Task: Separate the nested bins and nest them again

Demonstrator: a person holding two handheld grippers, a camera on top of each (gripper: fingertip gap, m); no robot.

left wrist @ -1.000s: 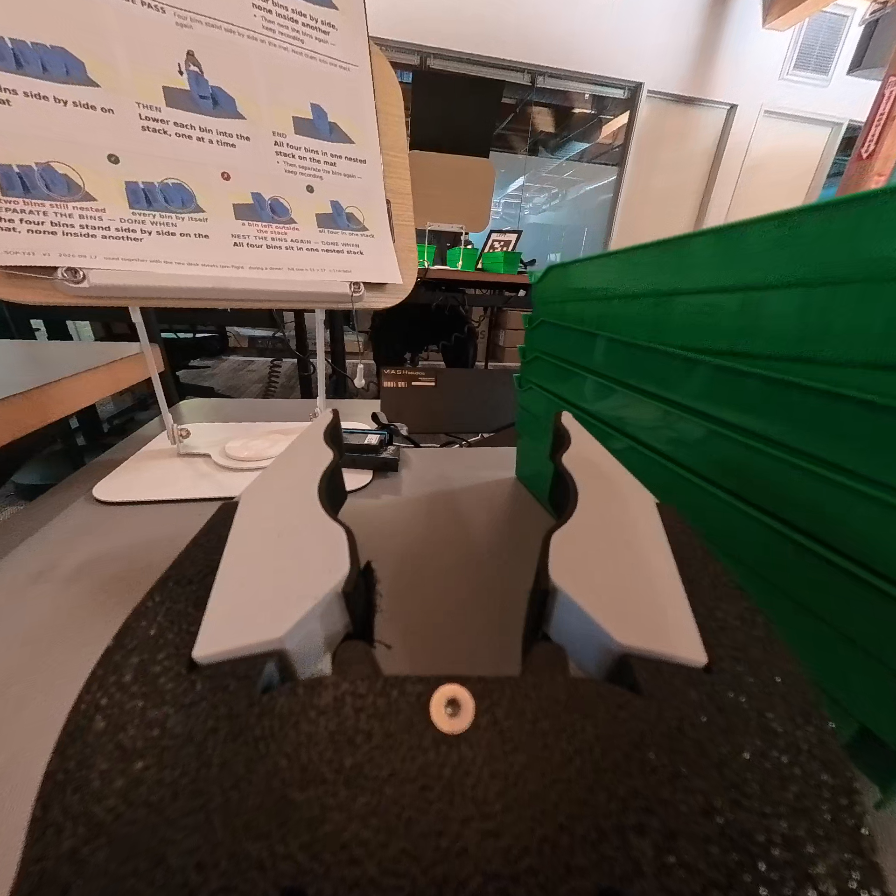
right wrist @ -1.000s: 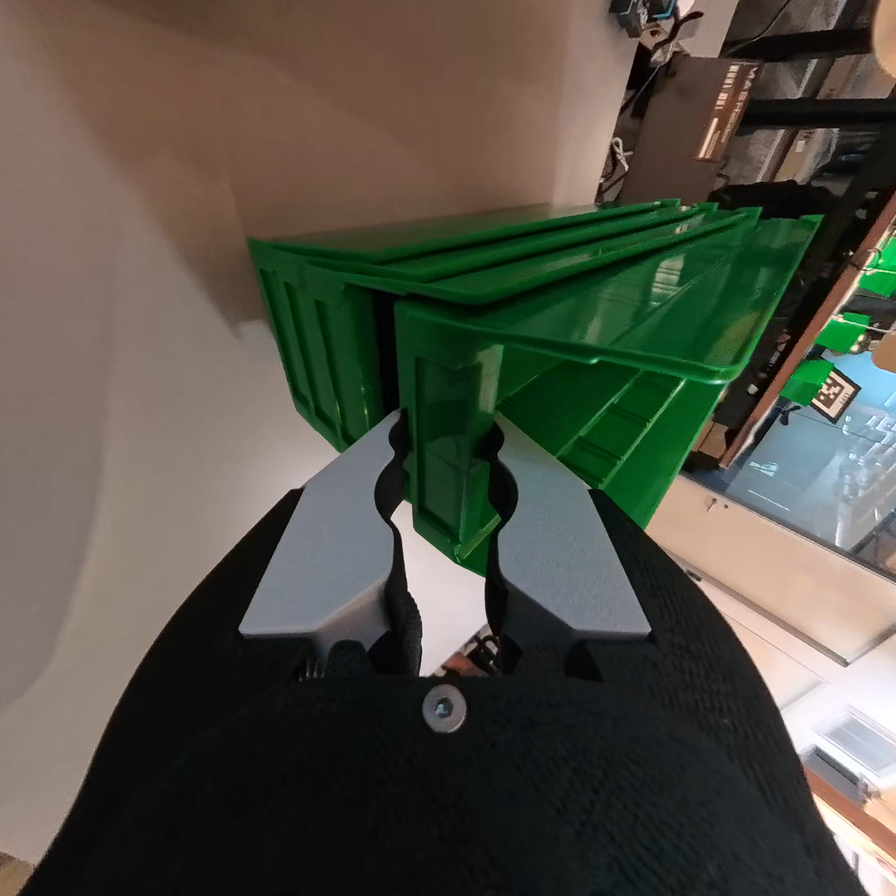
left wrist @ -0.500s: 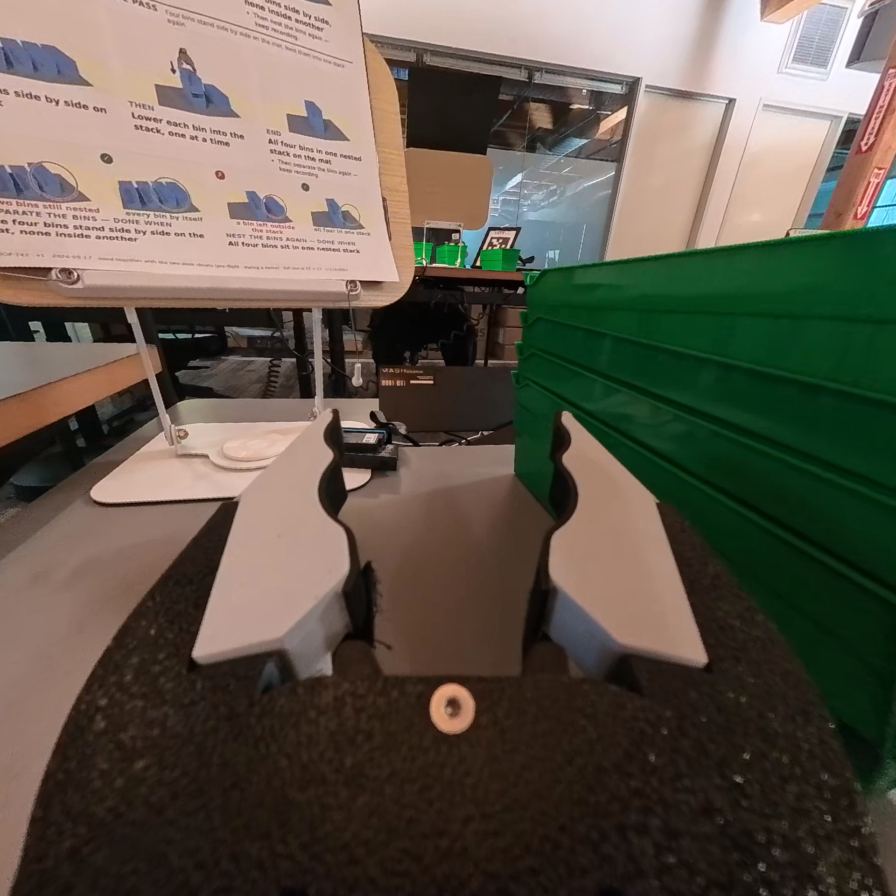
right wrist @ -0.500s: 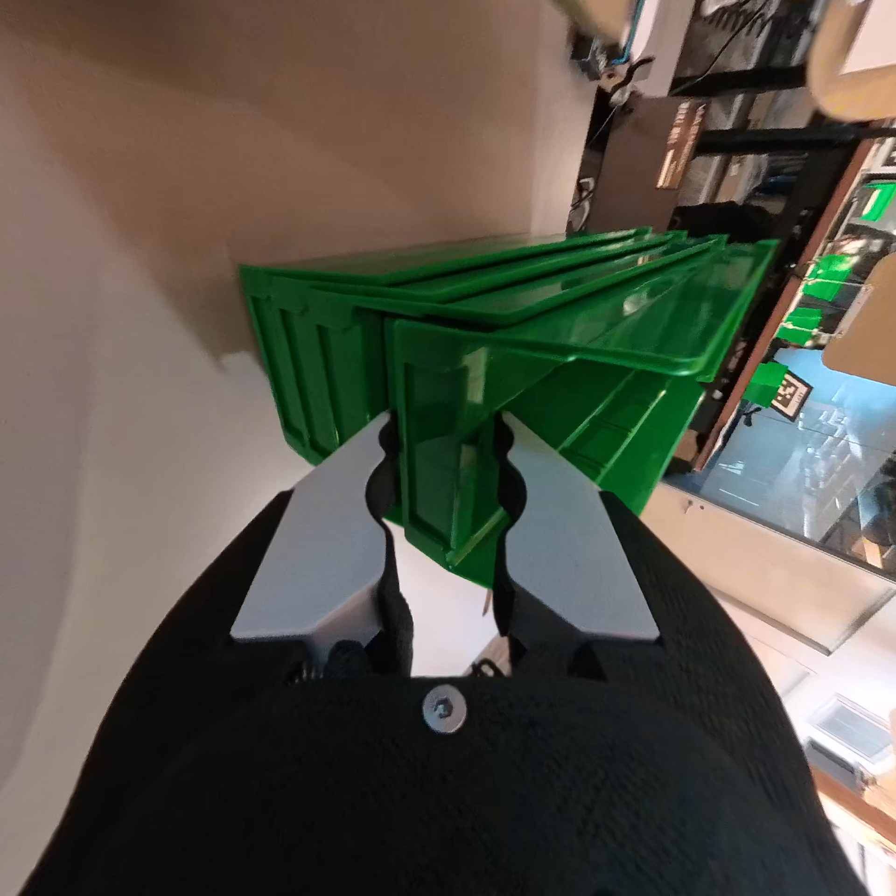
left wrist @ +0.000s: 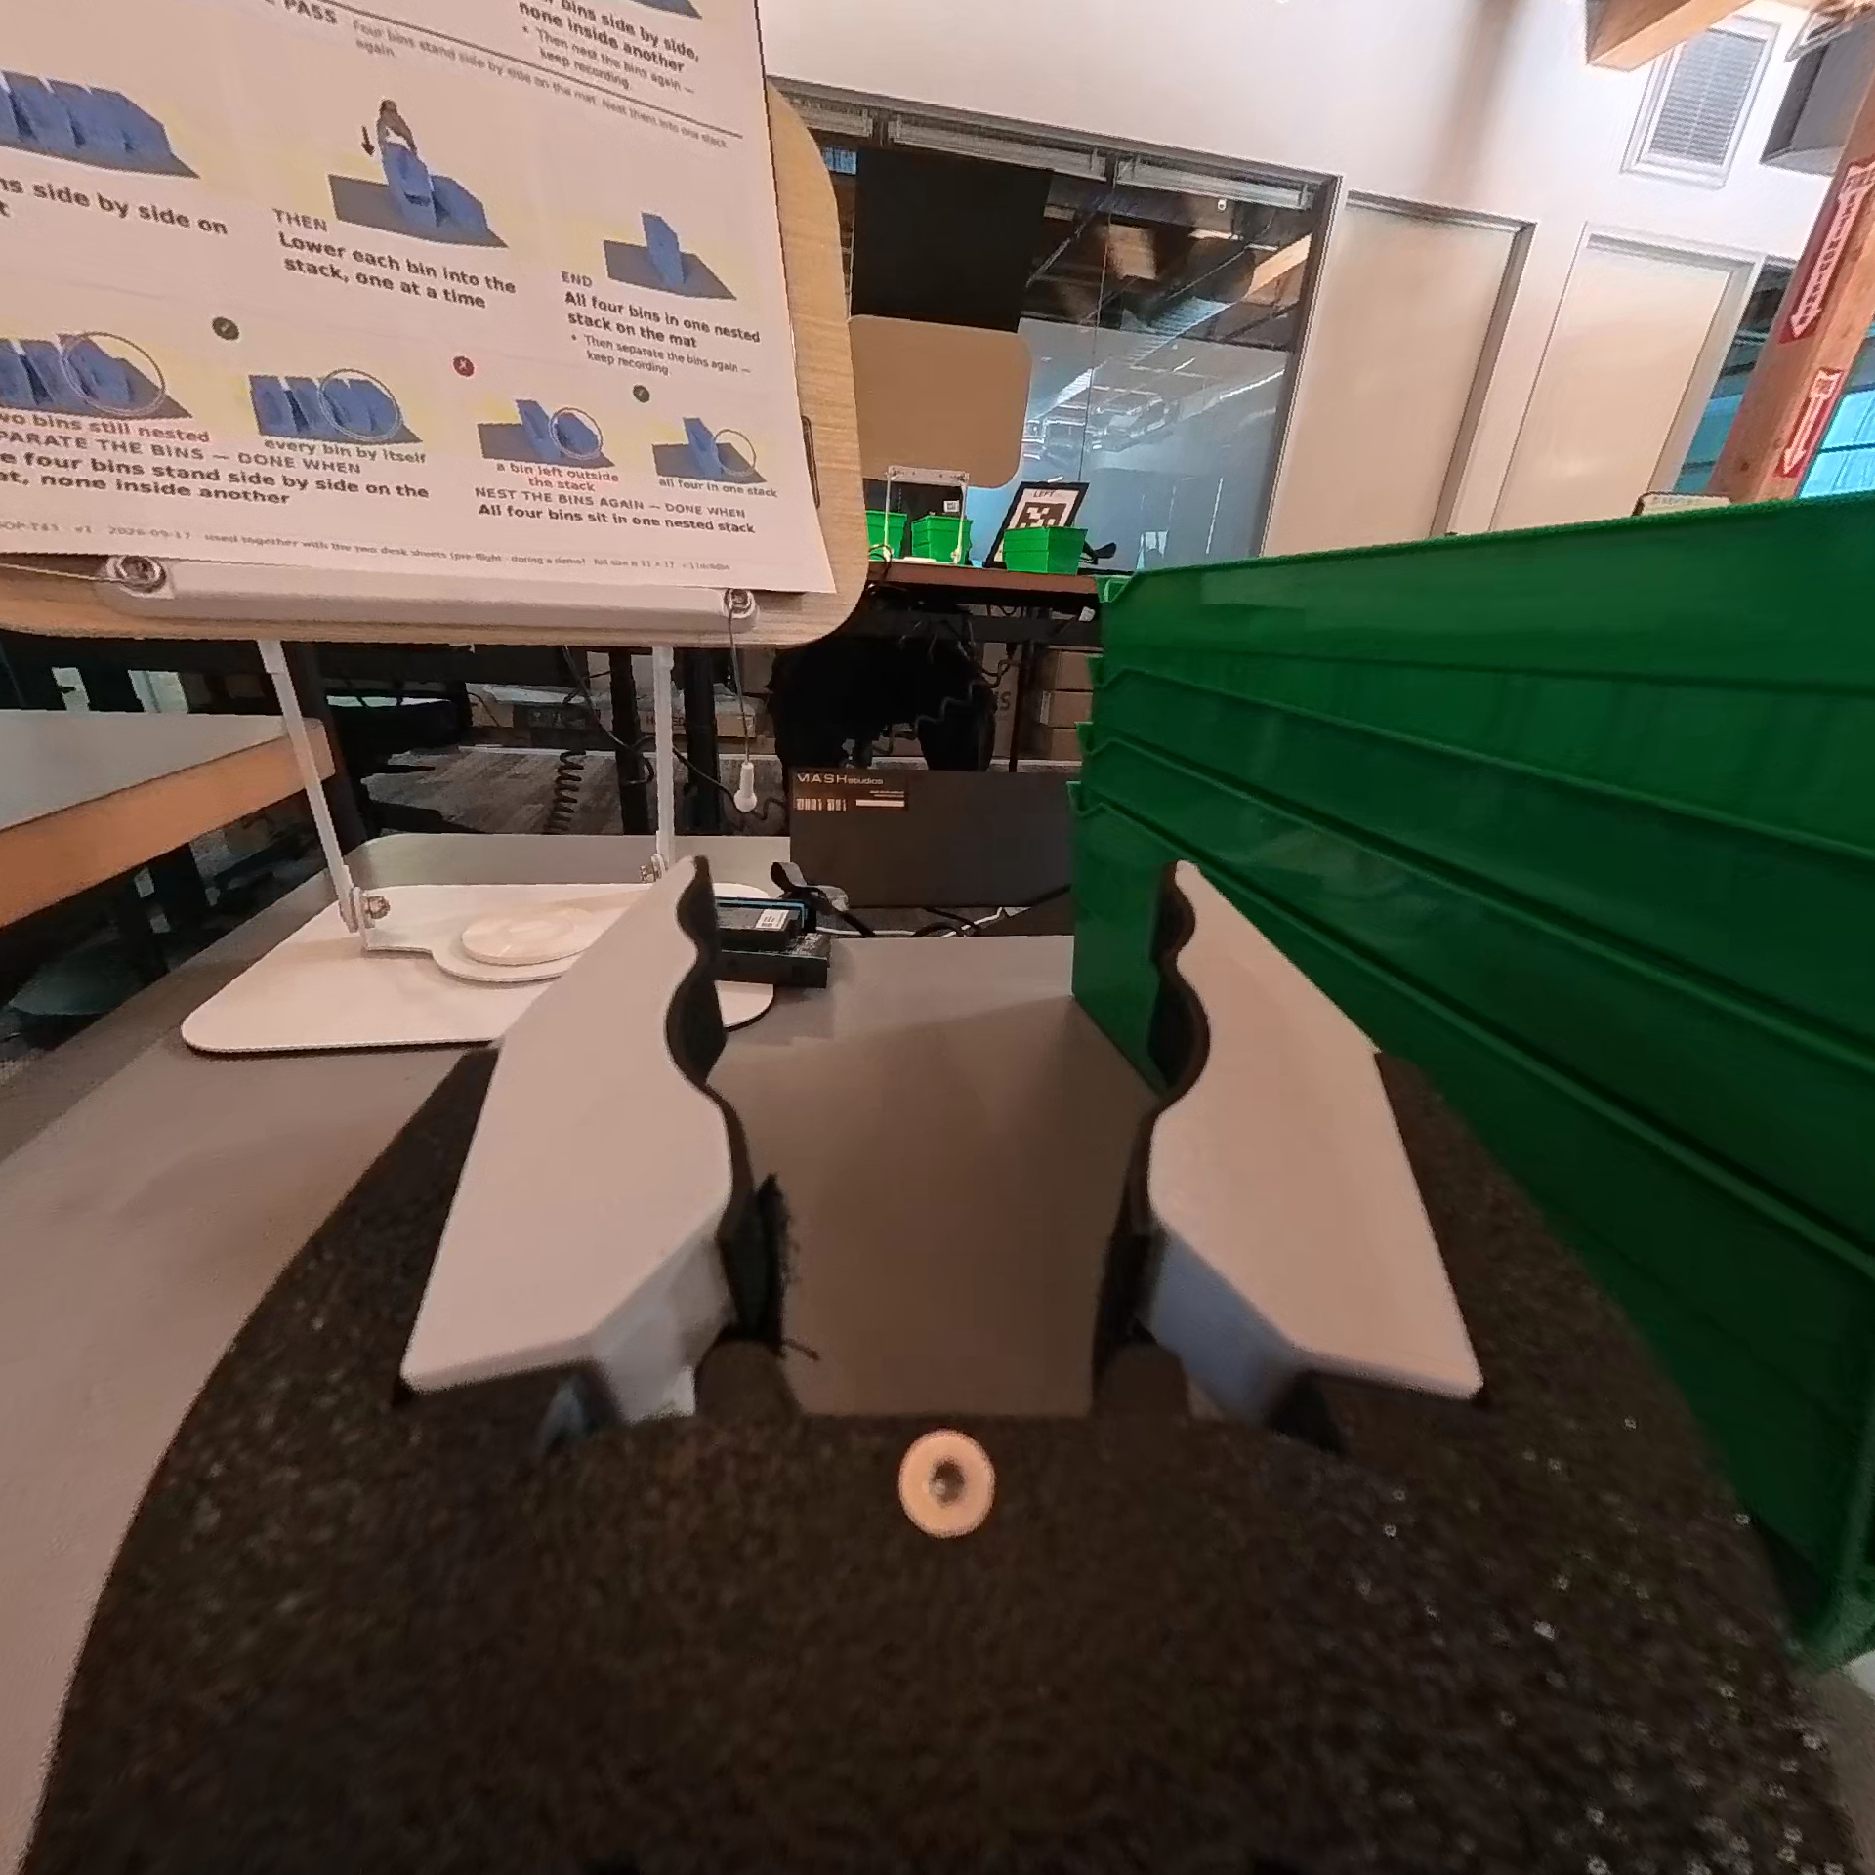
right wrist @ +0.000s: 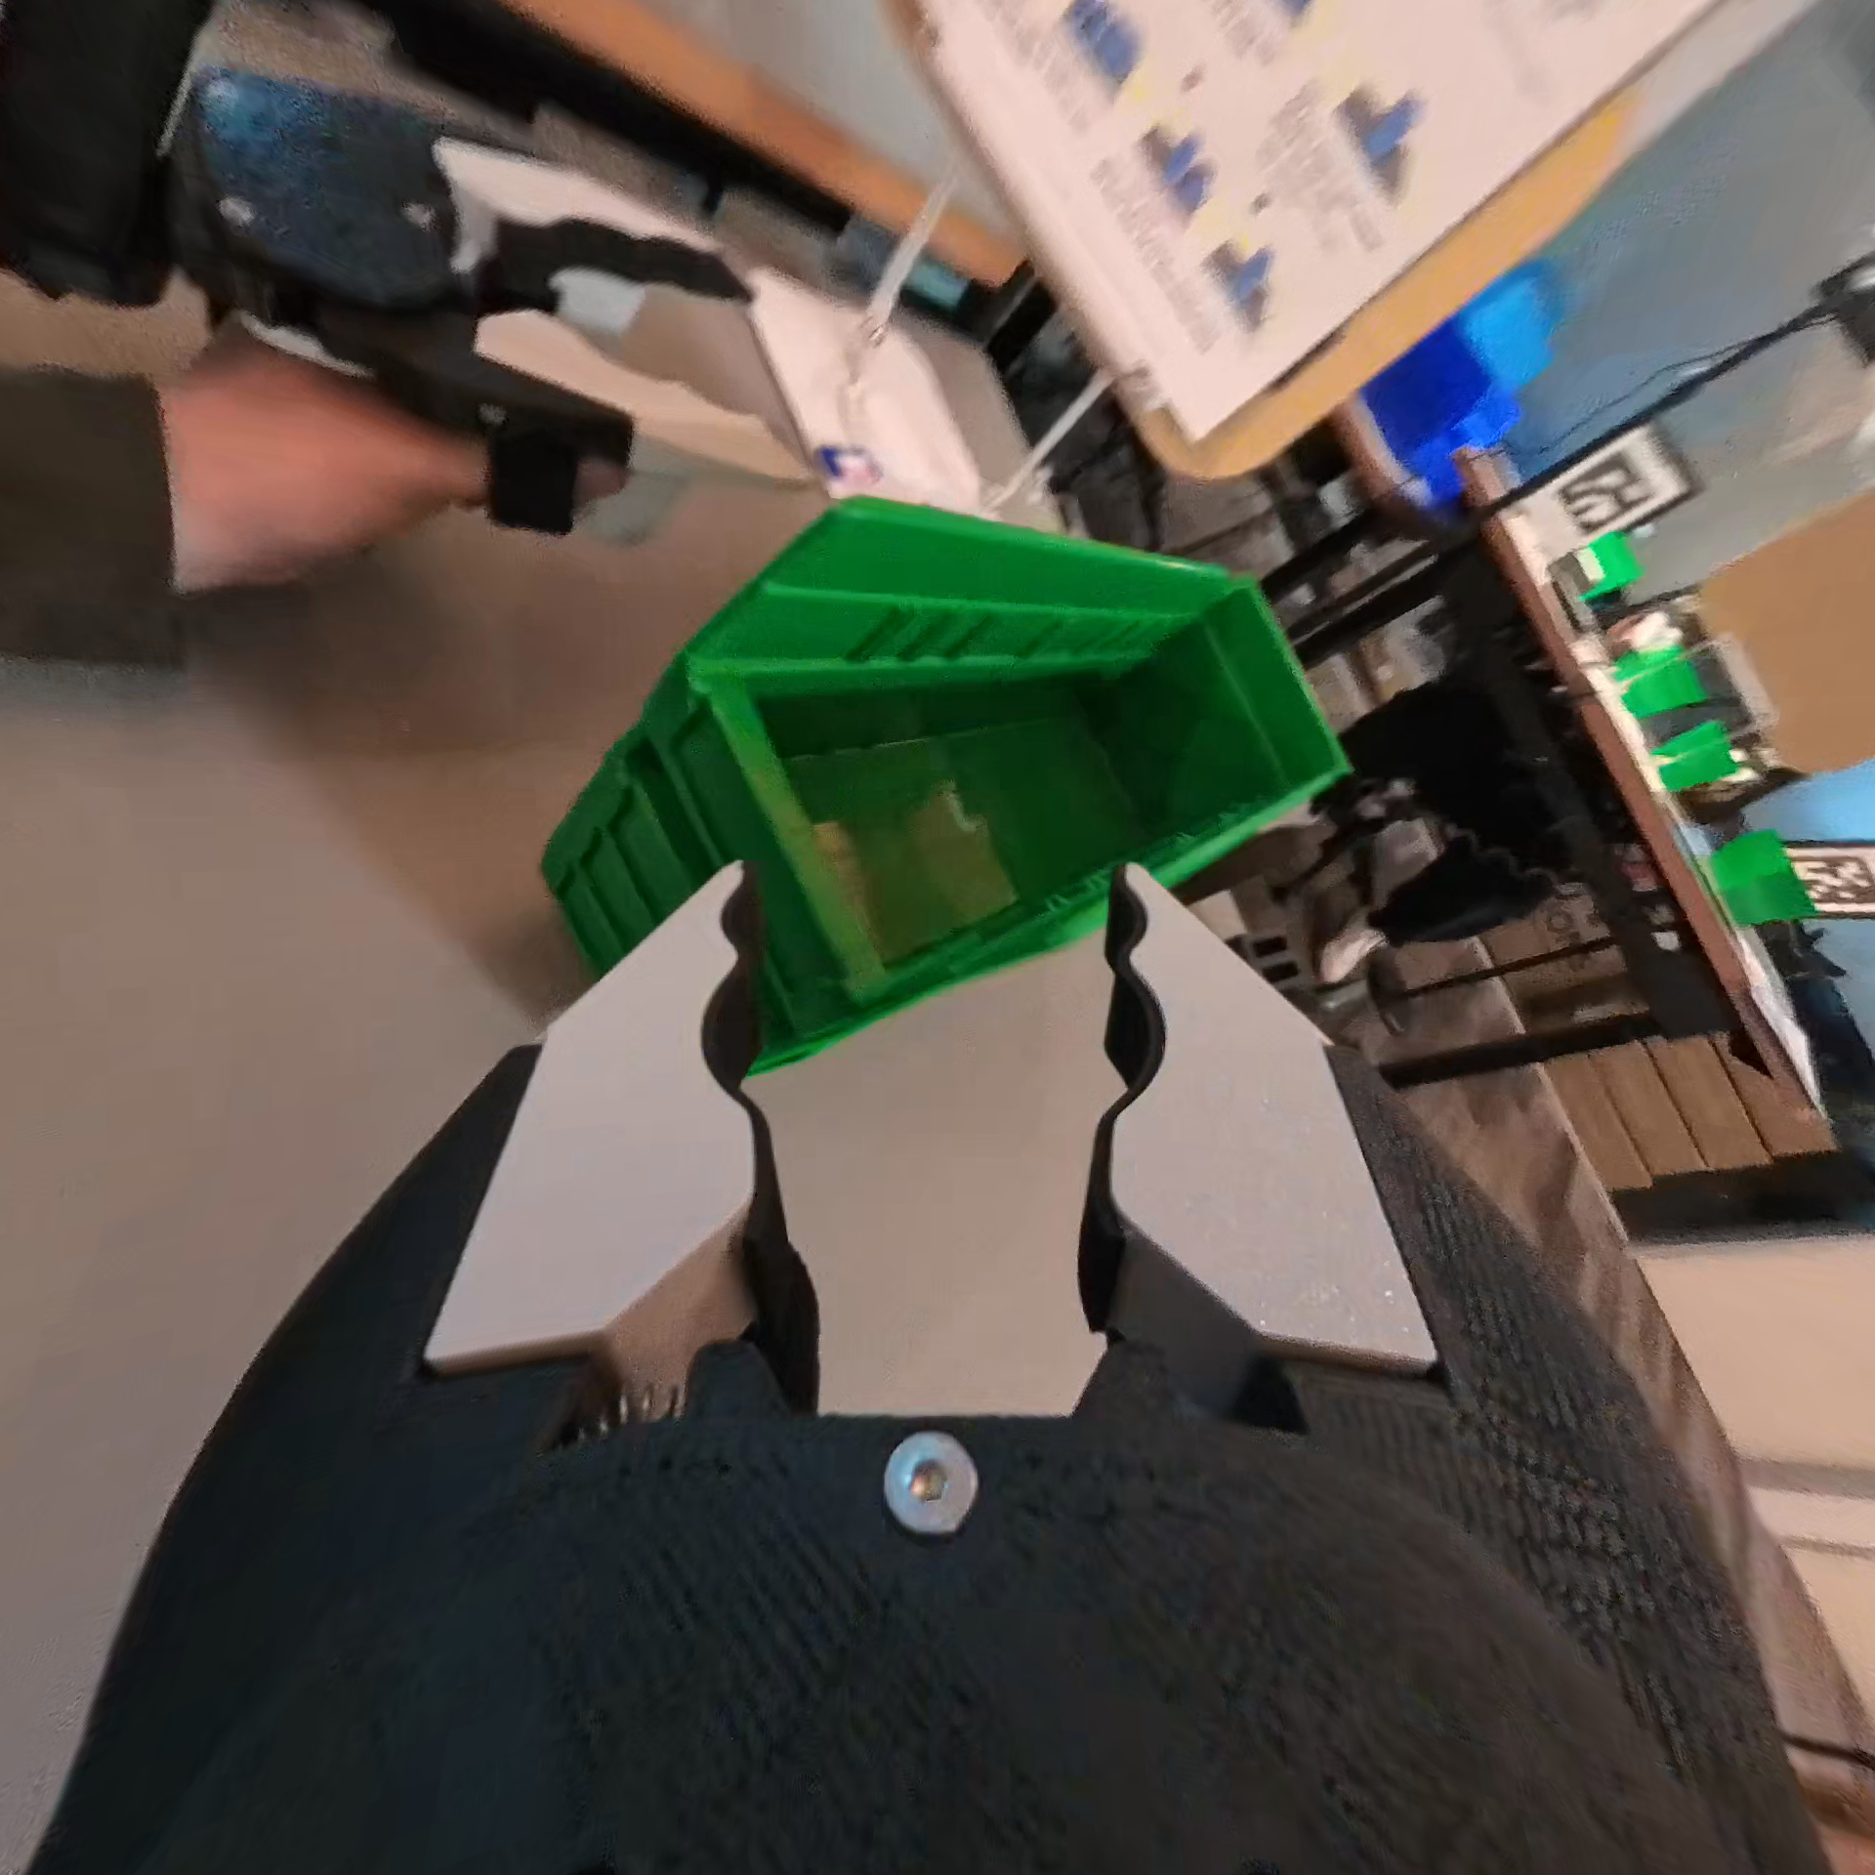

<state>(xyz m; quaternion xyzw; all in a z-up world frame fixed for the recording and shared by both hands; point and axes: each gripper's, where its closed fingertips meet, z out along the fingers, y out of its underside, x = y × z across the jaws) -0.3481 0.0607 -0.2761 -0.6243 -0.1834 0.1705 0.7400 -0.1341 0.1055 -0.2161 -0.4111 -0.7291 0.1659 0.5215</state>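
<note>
A stack of nested green bins [left wrist: 1471, 862] stands on the grey table just right of my left gripper [left wrist: 939, 913], which is open and empty, its right finger [left wrist: 1268, 1116] close beside the stack's near corner. In the blurred right wrist view the same stack [right wrist: 964, 771] shows from above, the top bin's rim a little askew in the one below. My right gripper [right wrist: 933, 893] is open and empty just in front of the stack's near end. My left gripper [right wrist: 487, 335], held in a hand, shows at the upper left there.
An instruction sheet on a white stand [left wrist: 406, 304] rises at the back left, its base [left wrist: 335, 984] on the table. A small black device [left wrist: 771, 944] lies ahead of the left gripper. The table edge [right wrist: 1522, 1167] runs along the right in the right wrist view. My left gripper is the nearer one to the small black device [left wrist: 771, 944]: about 20 centimetres, against 40 centimetres.
My right gripper has let go of the top bin's end wall, opened and drawn back with a turn. The top bin has sunk lower into the stack. The left gripper has barely moved.
</note>
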